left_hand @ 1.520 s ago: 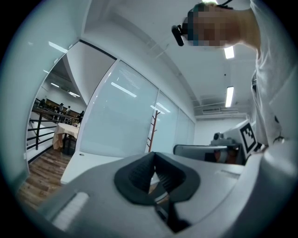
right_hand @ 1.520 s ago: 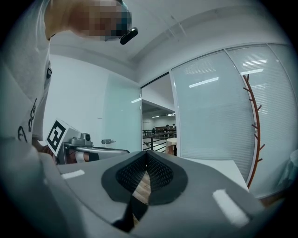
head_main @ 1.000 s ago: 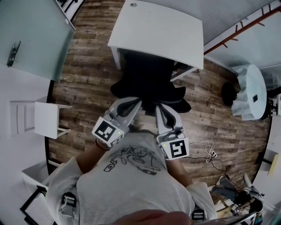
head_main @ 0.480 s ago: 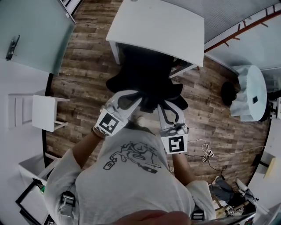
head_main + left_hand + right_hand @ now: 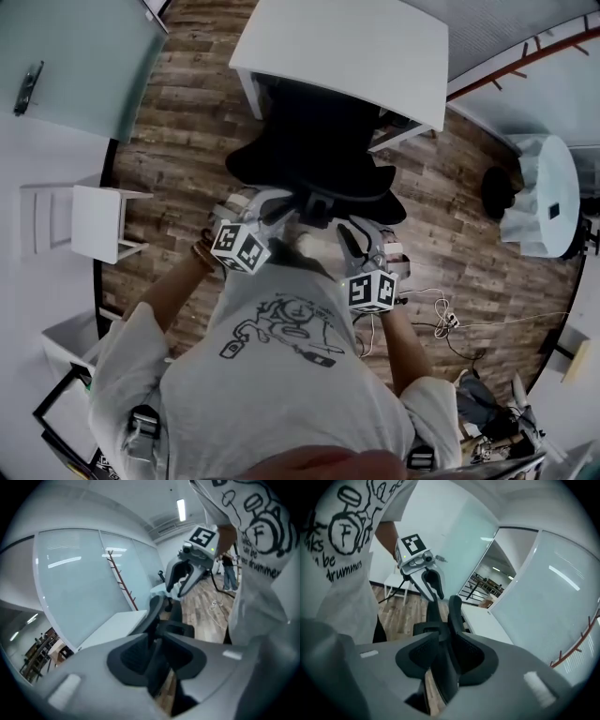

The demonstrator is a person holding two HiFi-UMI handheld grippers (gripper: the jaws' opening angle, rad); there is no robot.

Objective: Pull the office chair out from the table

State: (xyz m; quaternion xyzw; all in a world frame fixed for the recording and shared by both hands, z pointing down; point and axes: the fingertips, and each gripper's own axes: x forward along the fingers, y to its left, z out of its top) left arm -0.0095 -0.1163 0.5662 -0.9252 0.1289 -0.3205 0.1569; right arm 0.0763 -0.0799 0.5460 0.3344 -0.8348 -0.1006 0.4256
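A: Left tool (image 5: pixel 278 202), state?

B: Jaws apart, they have just been opening. The thin dark edge of the office chair (image 5: pixel 314 141) backrest (image 5: pixel 156 613) runs between the pads, which do not pinch it. Floor (image 5: pixel 178 141) shows through the gap.

A: Right tool (image 5: pixel 356 232)?

B: Same. Its jaws are apart and have just been opening. The backrest edge stands between its pads, unclamped.

A: Where's the chair?

B: On the wood floor, front end tucked under the near edge of the white surface (image 5: pixel 356 47), backrest towards the person (image 5: pixel 281 375). Both tools sit at the backrest's top edge, left tool left of the centre spine, right tool right of it. Each points down and away from the person.
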